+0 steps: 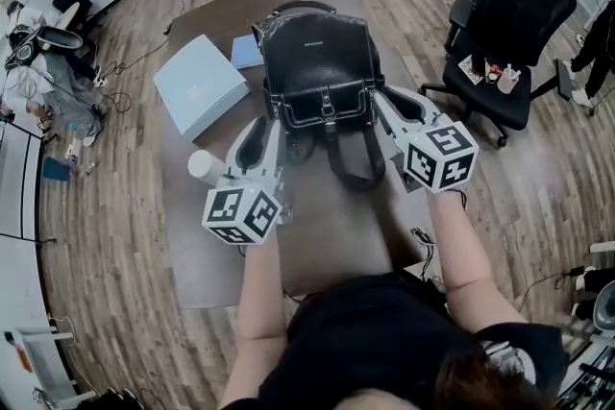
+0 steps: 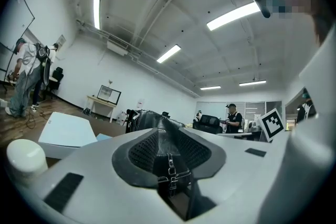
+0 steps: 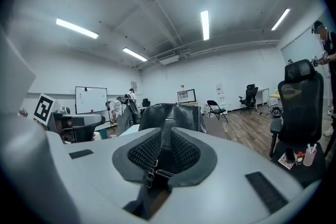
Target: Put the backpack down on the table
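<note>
Two grippers, one strap each – that is the hold. In the left gripper view the jaws stand narrowly apart with the left strap [image 2: 168, 164] and its buckle pinched between the ribbed pads; the right gripper view shows the same on the right strap [image 3: 157, 162]. Neither has anything else in it.

The backpack [image 1: 317, 62] is black and stands upright over the middle of the brown table [image 1: 327, 235], handle at the far side. Whether its base rests on the top or hangs just clear I cannot tell from above.

It lies straight ahead on the far side of both sets of fingers, between them: the left gripper [image 1: 272, 125] at its near-left corner, the right gripper [image 1: 384, 101] at its near-right, about equally close. The long axis is upright, and the straps run back from the bag towards the jaws, so setting it down likely means lowering both hands evenly – a lag on either side would tip it towards the pale blue box [image 1: 197, 82] on the left or the table edge on the right
</note>
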The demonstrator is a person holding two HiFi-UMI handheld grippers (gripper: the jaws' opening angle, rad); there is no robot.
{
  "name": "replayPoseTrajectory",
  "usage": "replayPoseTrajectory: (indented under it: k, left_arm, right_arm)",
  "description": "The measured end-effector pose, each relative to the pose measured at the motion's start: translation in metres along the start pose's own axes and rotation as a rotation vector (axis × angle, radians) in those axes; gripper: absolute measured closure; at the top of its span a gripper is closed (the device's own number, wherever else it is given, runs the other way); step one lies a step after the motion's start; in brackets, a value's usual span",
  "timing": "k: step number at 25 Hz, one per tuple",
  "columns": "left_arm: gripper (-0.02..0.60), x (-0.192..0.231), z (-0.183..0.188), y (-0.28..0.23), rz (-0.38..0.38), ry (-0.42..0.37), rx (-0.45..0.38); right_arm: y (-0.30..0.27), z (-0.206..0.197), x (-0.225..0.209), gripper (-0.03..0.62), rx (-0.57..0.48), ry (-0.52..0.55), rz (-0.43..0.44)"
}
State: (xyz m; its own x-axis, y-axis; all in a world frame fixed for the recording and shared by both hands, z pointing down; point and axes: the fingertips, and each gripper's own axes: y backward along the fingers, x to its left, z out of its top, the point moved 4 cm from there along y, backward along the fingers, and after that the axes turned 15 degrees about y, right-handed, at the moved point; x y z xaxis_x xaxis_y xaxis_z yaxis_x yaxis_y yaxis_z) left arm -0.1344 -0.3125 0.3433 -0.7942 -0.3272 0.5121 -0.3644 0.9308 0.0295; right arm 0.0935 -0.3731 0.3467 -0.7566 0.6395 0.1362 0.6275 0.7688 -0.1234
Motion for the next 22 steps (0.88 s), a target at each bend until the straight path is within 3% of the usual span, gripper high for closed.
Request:
replayPoseTrajectory:
  k: [10, 17, 22]
  left_arm:
    - [0.526, -0.010, -0.001, 0.050, 0.054, -0.017, 0.009]
    - [0.532, -0.016, -0.008, 0.076, 0.042, -0.017, 0.039]
    - [0.535, -0.024, -0.010, 0.089, 0.044, -0.070, 0.059]
  right_arm:
    - [0.028, -0.001, 0.039, 0.576, 0.009, -0.043, 0.006]
    - [0.044, -0.003, 0.060, 0.576, 0.007, -0.060, 0.003]
    - [0.056, -0.004, 0.072, 0.577, 0.007, -0.068, -0.004]
